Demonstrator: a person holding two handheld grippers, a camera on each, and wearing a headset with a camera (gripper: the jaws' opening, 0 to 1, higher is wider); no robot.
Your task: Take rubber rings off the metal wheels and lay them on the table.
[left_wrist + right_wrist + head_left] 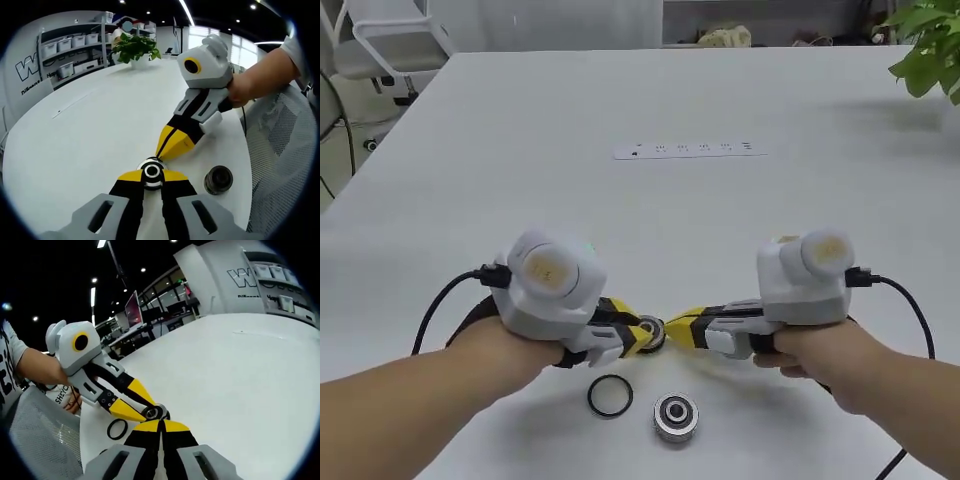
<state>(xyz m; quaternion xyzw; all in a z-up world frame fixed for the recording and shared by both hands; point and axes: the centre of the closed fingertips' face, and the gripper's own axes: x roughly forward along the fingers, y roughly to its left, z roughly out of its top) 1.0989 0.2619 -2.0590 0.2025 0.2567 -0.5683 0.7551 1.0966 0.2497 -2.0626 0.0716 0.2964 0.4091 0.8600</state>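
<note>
Now both grippers meet nose to nose, low over the white worktop [720, 230]. The left gripper [638, 338] is clamped on a metal wheel [651, 332], with 1 yellow jaw on each side of it. In the left gripper view that held wheel [151, 172] sits face-on between the tips, with a pale hub and a dark centre.

The right gripper [675, 328] comes at the held wheel from the opposite side, jaws pressed together into a single point. That point touches the held wheel's rim, clearest in the left gripper view, where the right gripper [161, 150] runs in from the upper right. I cannot tell whether any rubber is nipped between those closed tips.

Just nearer the person than the held wheel, 1 loose rubber ring [610, 396] lies flat on the worktop, thin and black. Beside that ring but apart from it, also nearer than the held wheel, a second wheel [675, 416] lies with its hub facing up.

Well beyond the held wheel a white power strip [688, 150] lies flat. Further off to the right are the leaves of a green plant [925, 50].
</note>
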